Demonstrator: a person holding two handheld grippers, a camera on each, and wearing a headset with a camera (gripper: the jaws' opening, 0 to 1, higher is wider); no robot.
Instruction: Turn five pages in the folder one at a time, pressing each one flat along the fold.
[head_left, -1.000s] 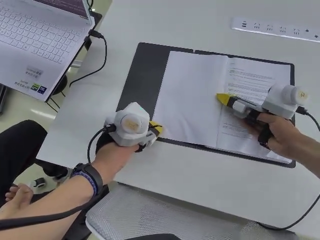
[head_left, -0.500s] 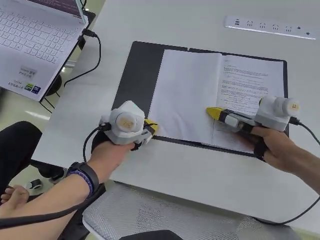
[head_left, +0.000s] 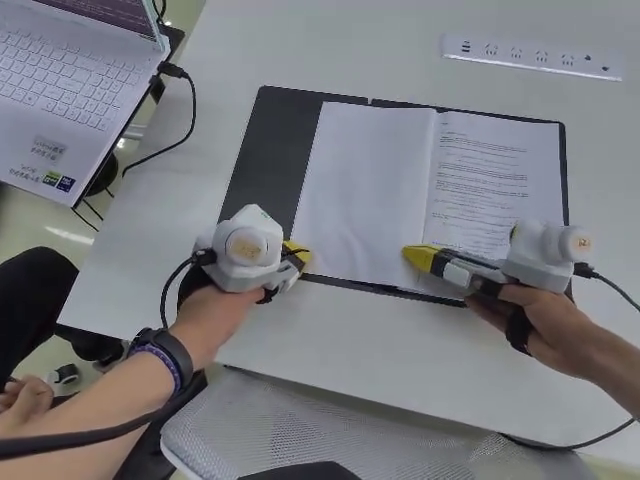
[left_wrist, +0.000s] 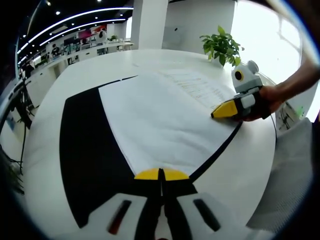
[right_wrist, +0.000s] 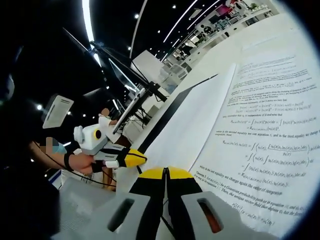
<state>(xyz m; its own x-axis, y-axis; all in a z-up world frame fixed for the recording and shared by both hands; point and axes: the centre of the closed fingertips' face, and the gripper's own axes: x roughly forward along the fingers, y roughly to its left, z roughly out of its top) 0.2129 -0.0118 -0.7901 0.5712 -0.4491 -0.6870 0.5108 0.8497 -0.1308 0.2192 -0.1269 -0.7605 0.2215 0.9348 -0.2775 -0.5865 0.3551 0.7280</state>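
The black folder (head_left: 268, 150) lies open on the white table, a blank turned page (head_left: 365, 190) on its left and a printed page (head_left: 495, 180) on its right. My right gripper (head_left: 412, 256) is shut, its yellow tips low on the fold at the near edge of the pages. In the right gripper view the shut tips (right_wrist: 166, 173) rest at the printed page's (right_wrist: 270, 150) lower corner. My left gripper (head_left: 297, 256) is shut at the near left corner of the blank page; its own view shows its tips (left_wrist: 161, 174) touching the paper's edge (left_wrist: 155, 125). The right gripper (left_wrist: 222, 110) appears across the sheet.
An open white laptop (head_left: 60, 90) sits at the far left with a black cable (head_left: 190, 110) trailing from it. A white power strip (head_left: 530, 55) lies beyond the folder. A grey mesh chair (head_left: 300, 430) is under the table's near edge (head_left: 380, 390).
My right gripper has slid toward me along the fold, from mid-page down to the near edge. The left gripper has stayed at the blank page's corner.
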